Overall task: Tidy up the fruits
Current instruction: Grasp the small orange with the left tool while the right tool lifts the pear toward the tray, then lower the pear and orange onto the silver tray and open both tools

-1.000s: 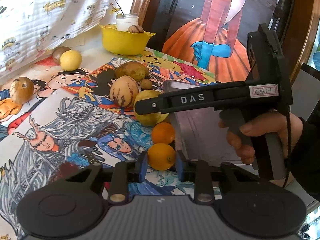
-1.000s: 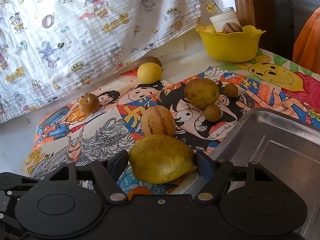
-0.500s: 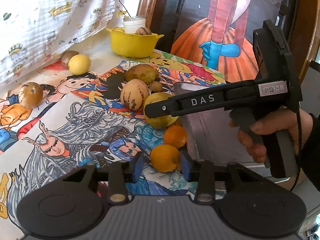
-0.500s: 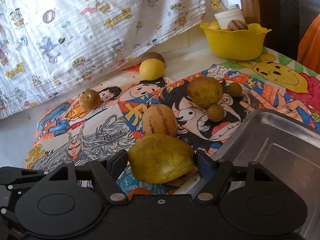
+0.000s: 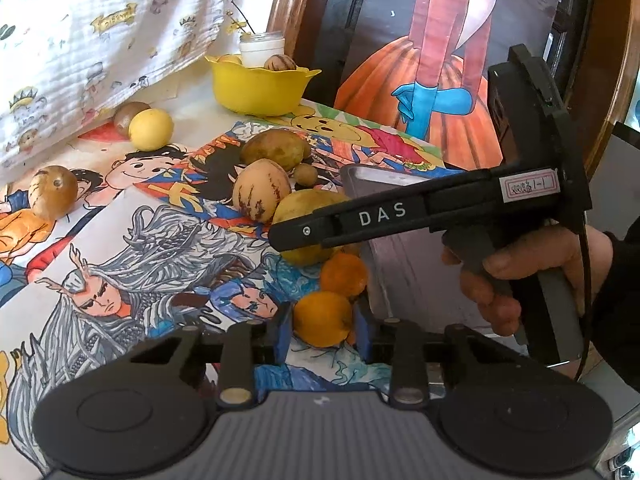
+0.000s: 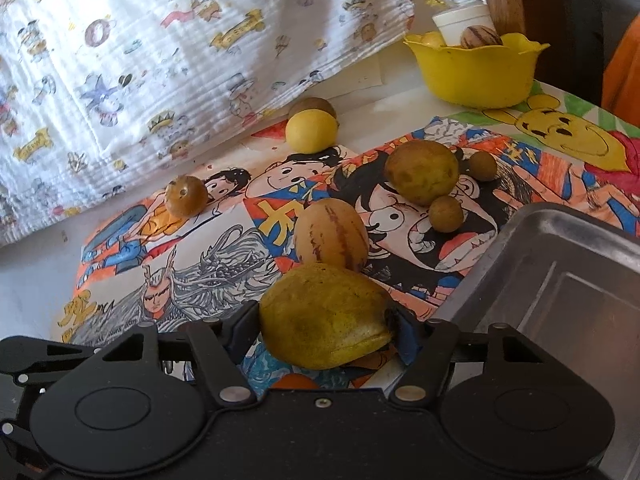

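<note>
My left gripper (image 5: 323, 330) is shut on an orange (image 5: 322, 319) and holds it just above the cartoon mat. A second orange (image 5: 345, 275) lies behind it beside the metal tray (image 5: 404, 276). My right gripper (image 6: 325, 326) is shut on a yellow-green mango (image 6: 326, 316); it also shows in the left wrist view (image 5: 310, 208) under the black right gripper's finger. A striped pepino melon (image 6: 331, 235) sits just behind the mango. The metal tray (image 6: 568, 280) lies to the right.
A yellow bowl (image 6: 478, 70) with fruit and a white jar stands at the back. A lemon (image 6: 311, 131), a brown round fruit (image 6: 186, 195), a large green-brown fruit (image 6: 422, 171) and two small brown ones lie on the mat. A printed cloth (image 6: 160, 40) hangs at the left.
Both grippers have closed onto their fruit. The left wrist view has shifted so the orange sits lower between the fingers. The mango now sits tilted in the right gripper.
</note>
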Demonstrator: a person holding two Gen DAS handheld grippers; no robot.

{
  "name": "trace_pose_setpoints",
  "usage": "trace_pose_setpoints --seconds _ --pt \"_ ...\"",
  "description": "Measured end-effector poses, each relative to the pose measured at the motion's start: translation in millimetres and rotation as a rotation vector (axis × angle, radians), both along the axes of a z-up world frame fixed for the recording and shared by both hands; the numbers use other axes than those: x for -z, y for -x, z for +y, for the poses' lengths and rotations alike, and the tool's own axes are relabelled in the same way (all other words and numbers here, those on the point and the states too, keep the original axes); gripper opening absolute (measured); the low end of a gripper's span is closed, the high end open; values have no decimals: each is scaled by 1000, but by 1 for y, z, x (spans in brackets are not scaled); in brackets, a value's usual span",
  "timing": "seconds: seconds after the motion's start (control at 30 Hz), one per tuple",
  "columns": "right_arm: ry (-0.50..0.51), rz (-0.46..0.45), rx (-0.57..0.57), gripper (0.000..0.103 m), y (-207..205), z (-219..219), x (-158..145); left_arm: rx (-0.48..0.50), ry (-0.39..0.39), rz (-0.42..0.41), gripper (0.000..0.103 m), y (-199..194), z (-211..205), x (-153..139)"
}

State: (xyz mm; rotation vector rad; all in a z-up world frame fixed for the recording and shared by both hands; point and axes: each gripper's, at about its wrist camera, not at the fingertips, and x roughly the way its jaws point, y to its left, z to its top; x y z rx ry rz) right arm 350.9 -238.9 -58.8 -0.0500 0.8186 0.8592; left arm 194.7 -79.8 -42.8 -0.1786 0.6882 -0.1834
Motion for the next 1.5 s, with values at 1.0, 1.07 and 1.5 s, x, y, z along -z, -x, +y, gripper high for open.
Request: trace_pose_setpoints --seconds 1.0,1.07,1.5 --pt "-21 -185 370 69 -11 -143 -39 51 -63 -137 34 -100 -18 -72" --pt "13 -207 403 69 -17 -149 -33 88 -43 -138 34 -119 -26 -68" --pt "201 -312 447 69 -44 -147 0 186 15 -28 34 -198 -67 -9"
